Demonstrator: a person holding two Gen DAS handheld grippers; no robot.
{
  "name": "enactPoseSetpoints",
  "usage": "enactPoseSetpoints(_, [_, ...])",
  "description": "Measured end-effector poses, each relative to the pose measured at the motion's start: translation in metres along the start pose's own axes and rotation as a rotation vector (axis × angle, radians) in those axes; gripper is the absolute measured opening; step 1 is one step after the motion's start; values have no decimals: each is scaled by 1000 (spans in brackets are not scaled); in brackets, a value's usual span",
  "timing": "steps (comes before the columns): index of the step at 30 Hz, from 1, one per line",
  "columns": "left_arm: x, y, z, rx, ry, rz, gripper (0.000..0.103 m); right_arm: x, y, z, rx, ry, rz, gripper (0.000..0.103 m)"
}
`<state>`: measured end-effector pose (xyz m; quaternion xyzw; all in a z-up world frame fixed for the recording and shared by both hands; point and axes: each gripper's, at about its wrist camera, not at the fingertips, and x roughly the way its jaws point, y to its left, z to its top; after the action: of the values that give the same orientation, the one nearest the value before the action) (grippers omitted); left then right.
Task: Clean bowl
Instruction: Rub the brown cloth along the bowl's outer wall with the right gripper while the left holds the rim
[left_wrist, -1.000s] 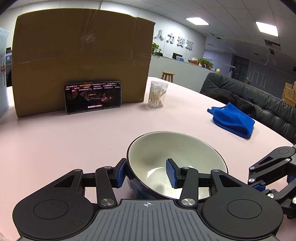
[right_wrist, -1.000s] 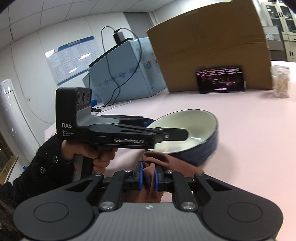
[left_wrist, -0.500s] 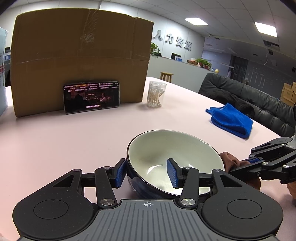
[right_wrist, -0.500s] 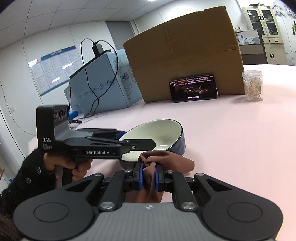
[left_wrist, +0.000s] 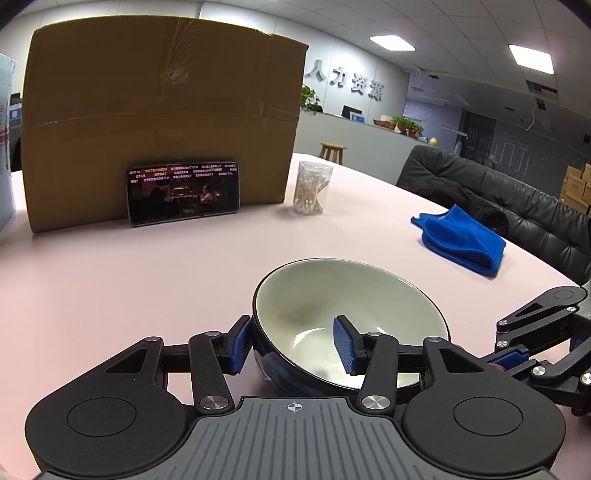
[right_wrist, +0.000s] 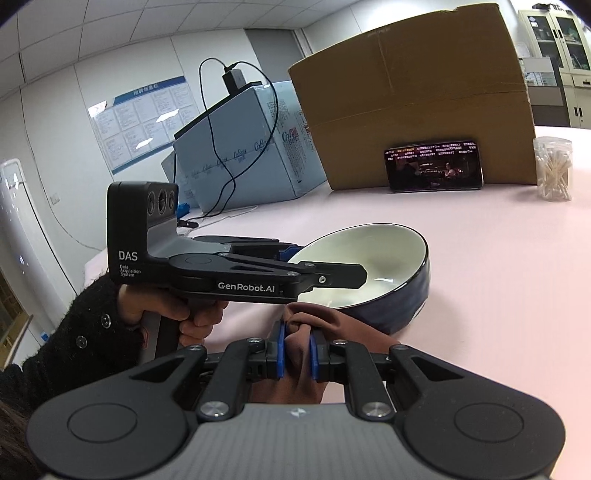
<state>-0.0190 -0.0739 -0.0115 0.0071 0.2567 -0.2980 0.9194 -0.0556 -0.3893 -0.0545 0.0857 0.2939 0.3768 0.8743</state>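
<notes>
Office room, smooth matte pink surface (left_wrist: 110, 280). Landmark: bowl (left_wrist: 347, 317), round glazed ceramic, off-white inside, dark blue glossy outside, tilted with its rim toward the right gripper. Left gripper (left_wrist: 291, 345) straddles the bowl's near wall: one ribbed blue pad outside, one inside; fingers (left_wrist: 343, 347) part-spread, can't tell whether they actually pinch the wall. Right gripper (right_wrist: 295, 354) sits just beside the bowl's low side, fingers clenched on a crumpled reddish-brown cloth (right_wrist: 317, 325), soft folds bunched up against the bowl's outer wall. Behind the bowl: big corrugated cardboard box (left_wrist: 162, 110), taped seam, with a phone (left_wrist: 183, 192) leaning on it, screen lit. Clear plastic cylinder of cotton swabs (left_wrist: 312, 188) beside the box. Folded blue microfibre cloth (left_wrist: 461, 240) behind-right of the bowl.
</notes>
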Motion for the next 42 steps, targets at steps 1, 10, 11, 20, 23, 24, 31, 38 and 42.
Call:
enactPoseSetpoints(1, [0, 0, 0, 0, 0, 0, 46, -1, 0, 0, 0, -2, -4, 14])
enactPoseSetpoints(10, [2, 4, 0, 3, 1, 1, 46, -15, -13, 3, 17, -31, -100, 16])
enactPoseSetpoints(11, [2, 5, 0, 2, 1, 1, 46, -15, -16, 4, 22, -35, -109, 16])
enactPoseSetpoints(20, [2, 5, 0, 2, 1, 2, 46, -9, -10, 0, 1, -10, -61, 17])
enactPoseSetpoints(23, [2, 4, 0, 4, 1, 2, 46, -4, -3, 0, -13, 4, -34, 17])
enactPoseSetpoints(24, [2, 4, -1, 5, 0, 3, 46, -3, -2, 0, -15, 7, -25, 17])
enactPoseSetpoints(31, [1, 1, 0, 3, 0, 1, 46, 1, 2, 1, -23, 20, -9, 16])
enactPoseSetpoints(38, [0, -1, 0, 4, 0, 2, 46, -10, -7, 2, -6, -4, -68, 16])
enactPoseSetpoints(42, [0, -1, 0, 3, 0, 2, 46, -13, -14, 3, 9, -17, -103, 16])
